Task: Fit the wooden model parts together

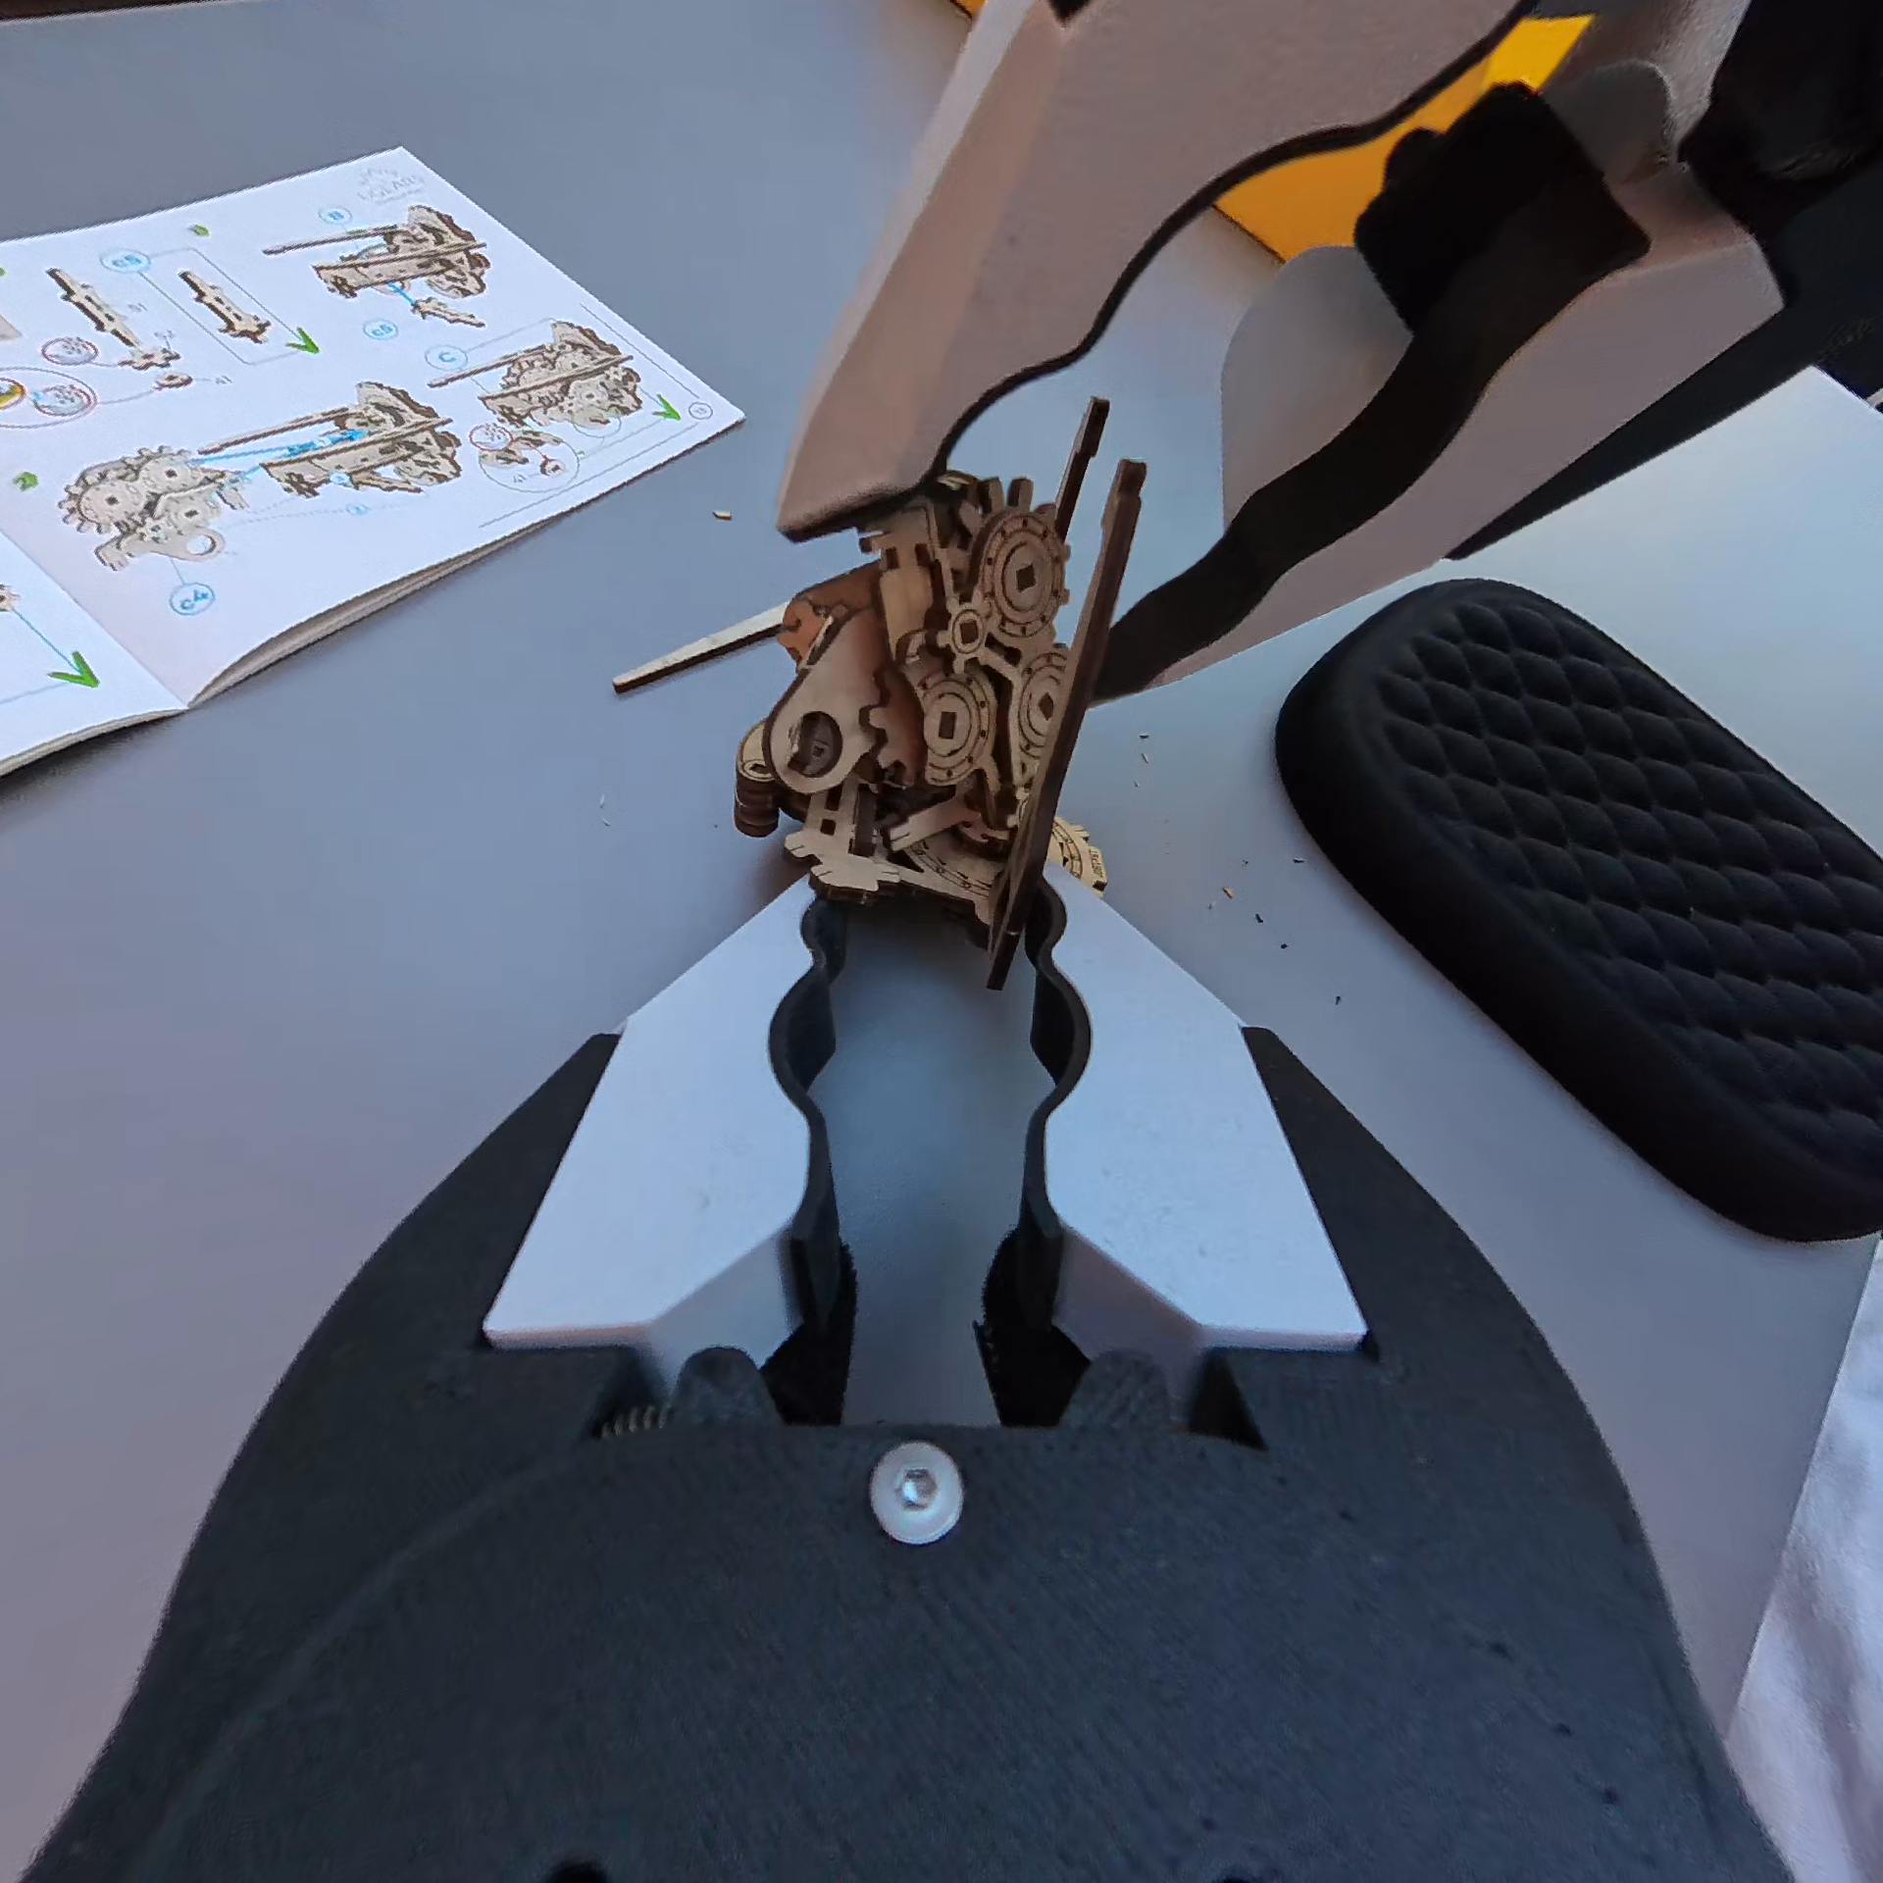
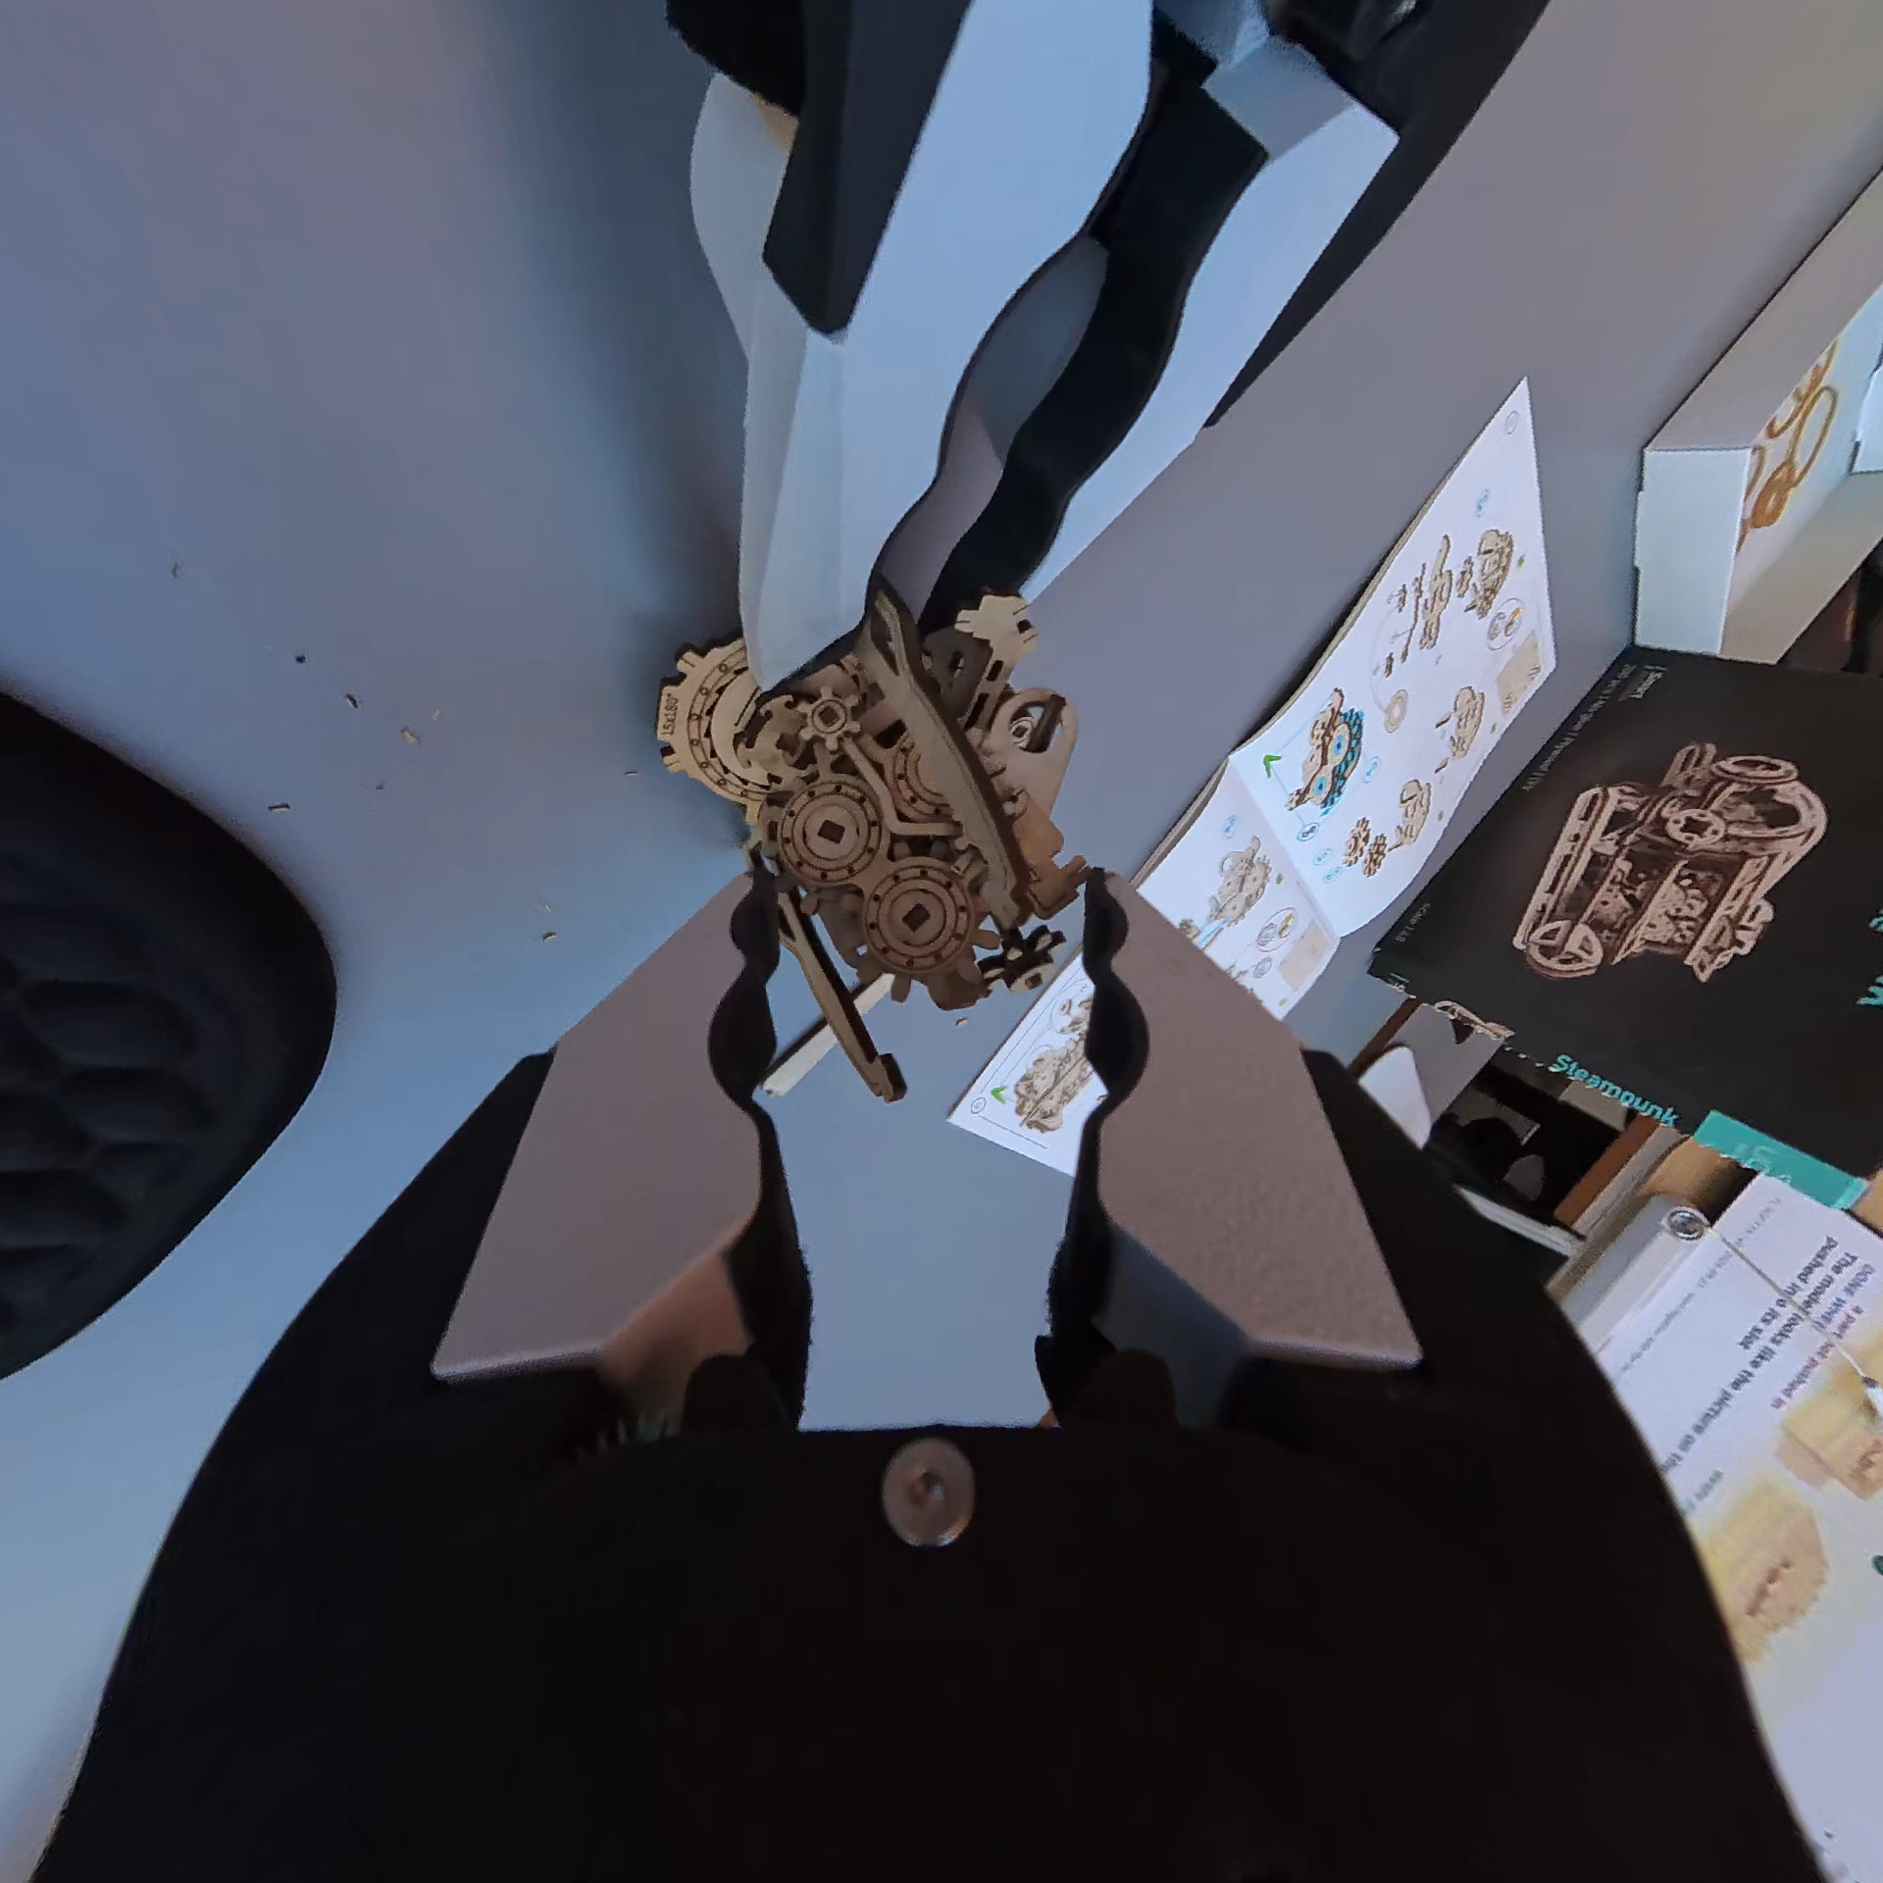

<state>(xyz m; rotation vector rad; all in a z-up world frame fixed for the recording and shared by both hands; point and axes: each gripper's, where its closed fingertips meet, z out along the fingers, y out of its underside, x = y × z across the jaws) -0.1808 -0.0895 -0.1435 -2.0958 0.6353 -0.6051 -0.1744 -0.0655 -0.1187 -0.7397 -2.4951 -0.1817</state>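
A wooden gear model (image 1: 948,703) of laser-cut plywood, with several cogs and a dark side plate, is held just above the grey table (image 1: 357,968). My left gripper (image 1: 932,917) is shut on its lower end. My right gripper (image 1: 983,591) comes in from the upper right and clamps its upper part, one finger against the dark plate. In the right wrist view the model (image 2: 876,805) sits between my right gripper's tips (image 2: 927,897), with the left gripper (image 2: 871,632) gripping it from above. A thin wooden stick (image 1: 703,647) pokes out of the model.
An open instruction booklet (image 1: 306,408) lies to the left, also seen in the right wrist view (image 2: 1427,713). A black padded rest (image 1: 1579,897) lies to the right. A black model box (image 2: 1651,886), a white box (image 2: 1753,509) and printed sheets (image 2: 1732,1376) crowd one table side. Wood crumbs dot the table. Spacing between my two grippers at the tips: around 4 cm.
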